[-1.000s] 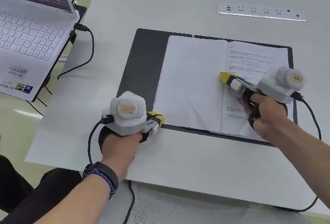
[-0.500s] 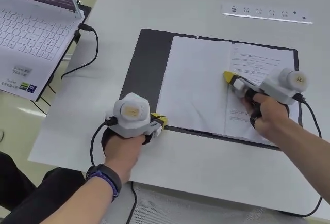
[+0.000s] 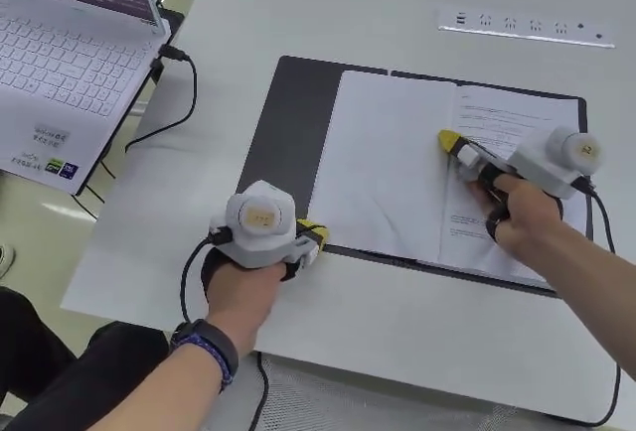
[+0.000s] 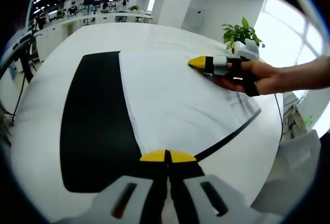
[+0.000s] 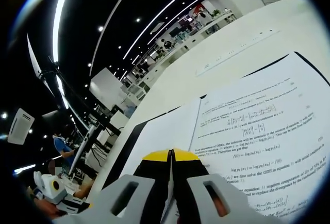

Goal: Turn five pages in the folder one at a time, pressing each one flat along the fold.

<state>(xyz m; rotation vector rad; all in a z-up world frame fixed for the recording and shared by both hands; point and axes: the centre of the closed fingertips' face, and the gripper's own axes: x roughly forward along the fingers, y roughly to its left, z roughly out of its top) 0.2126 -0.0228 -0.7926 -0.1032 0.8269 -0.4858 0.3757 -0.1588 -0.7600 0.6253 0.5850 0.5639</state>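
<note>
A black folder (image 3: pixel 288 123) lies open on the white table, with a blank turned page (image 3: pixel 383 173) on the left and a printed page (image 3: pixel 497 118) on the right. My right gripper (image 3: pixel 447 140) is shut, its yellow tips resting on the fold between the pages (image 5: pixel 169 155). The left gripper (image 3: pixel 318 233) is shut too, sitting at the folder's near edge (image 4: pixel 166 156), holding nothing. In the left gripper view the right gripper (image 4: pixel 195 62) lies across the paper (image 4: pixel 165 100).
An open laptop (image 3: pixel 70 64) stands at the far left with a cable (image 3: pixel 174 118) trailing toward the folder. A power strip (image 3: pixel 527 29) is set into the table beyond the folder. The table's near edge (image 3: pixel 348 366) runs close below the hands.
The right gripper's tips have slid slightly away along the fold. The left gripper stays at the folder's near edge. The camera has shifted a little.
</note>
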